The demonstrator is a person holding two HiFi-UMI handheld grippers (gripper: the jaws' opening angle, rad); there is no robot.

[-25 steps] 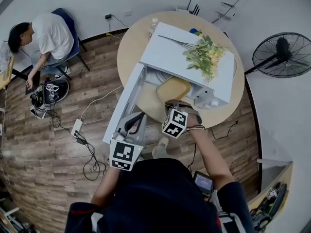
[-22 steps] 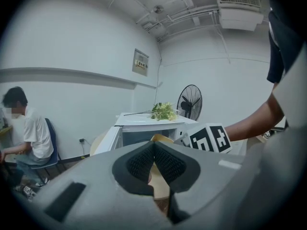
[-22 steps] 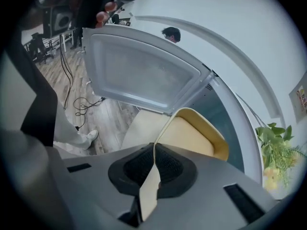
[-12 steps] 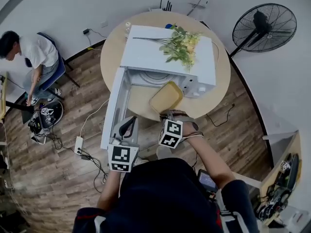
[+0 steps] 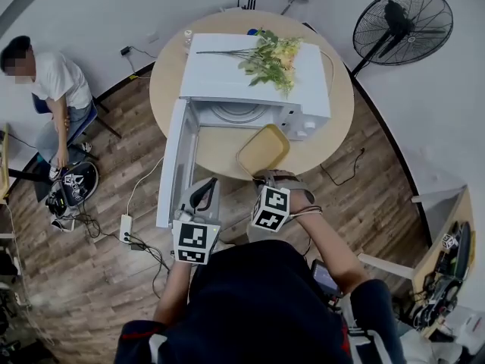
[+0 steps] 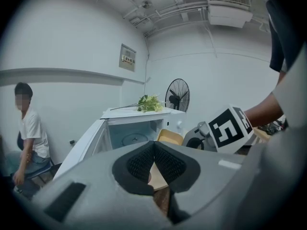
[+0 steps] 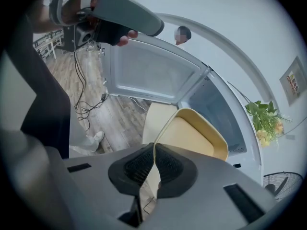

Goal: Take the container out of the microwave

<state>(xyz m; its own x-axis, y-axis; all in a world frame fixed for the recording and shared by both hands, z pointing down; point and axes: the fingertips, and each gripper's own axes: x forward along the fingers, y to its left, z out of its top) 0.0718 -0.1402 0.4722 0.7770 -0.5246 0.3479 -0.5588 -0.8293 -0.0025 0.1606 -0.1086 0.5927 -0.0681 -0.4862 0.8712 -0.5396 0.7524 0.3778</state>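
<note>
A shallow yellow container (image 5: 262, 149) hangs tilted over the round table in front of the white microwave (image 5: 250, 74). It is outside the cavity. My right gripper (image 5: 267, 177) is shut on its near rim. In the right gripper view the pads pinch the thin edge of the container (image 7: 196, 138) at the right gripper (image 7: 154, 159). The microwave door (image 5: 173, 161) stands wide open to the left, and the glass turntable (image 5: 236, 112) is bare. My left gripper (image 5: 201, 197) hovers by the door's near end. The left gripper (image 6: 154, 152) is shut on nothing.
A bunch of flowers (image 5: 271, 55) lies on top of the microwave. The round table (image 5: 333, 127) ends just past the container. A standing fan (image 5: 402, 25) is at the back right. A person (image 5: 49, 89) sits at the left. Cables and a power strip (image 5: 127, 222) lie on the floor.
The right gripper has drawn the container back from the microwave's mouth toward the table's near edge. The left gripper has sunk slightly beside the door.
</note>
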